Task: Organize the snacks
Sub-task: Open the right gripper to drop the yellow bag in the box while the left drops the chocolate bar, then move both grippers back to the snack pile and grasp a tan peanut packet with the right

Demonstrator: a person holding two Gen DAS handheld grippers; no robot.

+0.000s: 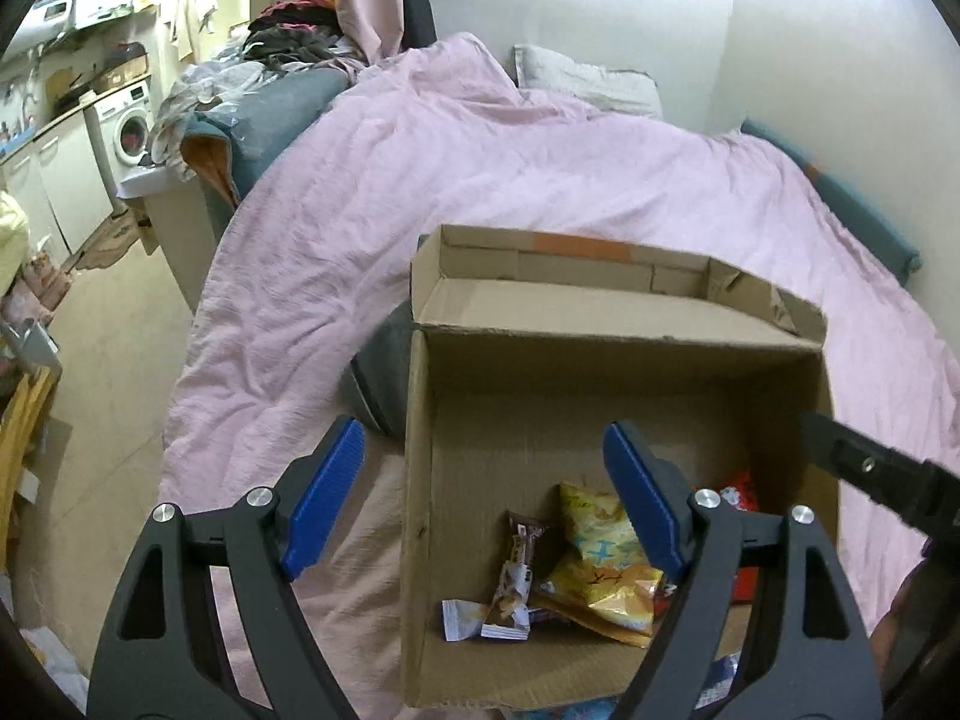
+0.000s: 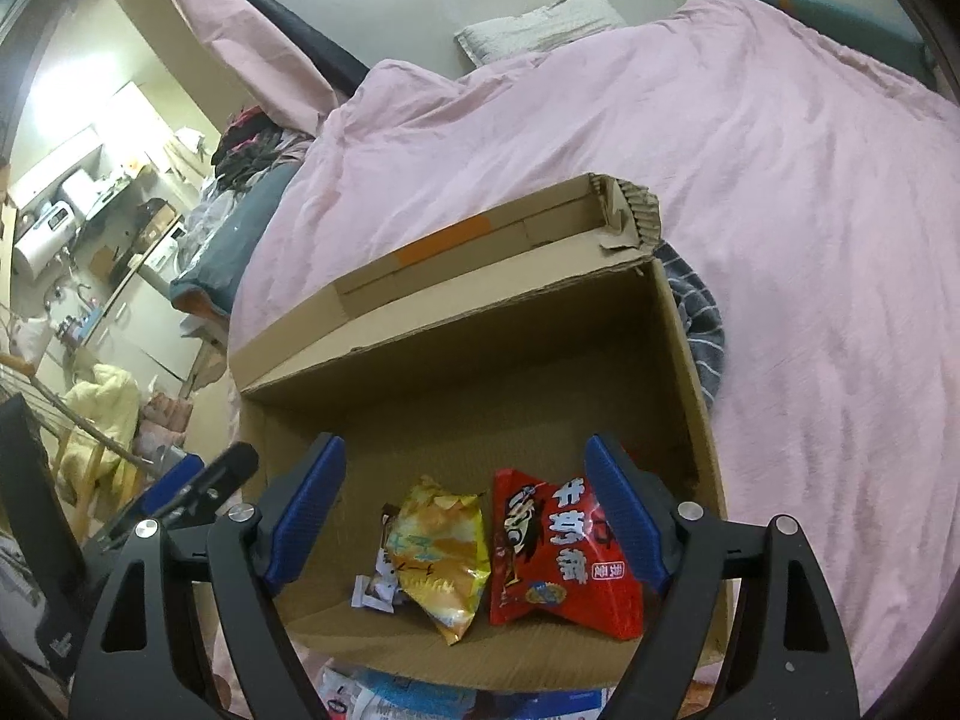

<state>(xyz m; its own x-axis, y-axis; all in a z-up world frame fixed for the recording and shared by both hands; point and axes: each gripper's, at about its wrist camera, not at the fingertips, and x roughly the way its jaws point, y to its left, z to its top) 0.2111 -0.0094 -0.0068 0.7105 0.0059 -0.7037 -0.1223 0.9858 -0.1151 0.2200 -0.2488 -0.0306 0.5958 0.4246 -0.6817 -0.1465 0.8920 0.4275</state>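
An open cardboard box (image 1: 600, 372) (image 2: 480, 360) sits on a pink bed cover. On its floor lie a yellow snack bag (image 1: 606, 558) (image 2: 444, 552), a red snack bag (image 2: 558, 546) (image 1: 741, 495) and a small brown-and-white bar wrapper (image 1: 510, 588) (image 2: 375, 588). My left gripper (image 1: 486, 492) hangs open above the box's left wall, nothing between its blue pads. My right gripper (image 2: 468, 510) is open over the box, above the yellow and red bags and apart from them. The right gripper's finger (image 1: 870, 468) shows at the right of the left wrist view.
The pink cover (image 1: 420, 180) spreads around the box. A grey striped cloth (image 2: 702, 324) lies against the box's right side, a pillow (image 1: 588, 81) at the head. More packets (image 2: 408, 690) lie in front of the box. Left of the bed are floor, clothes and a washing machine (image 1: 129, 132).
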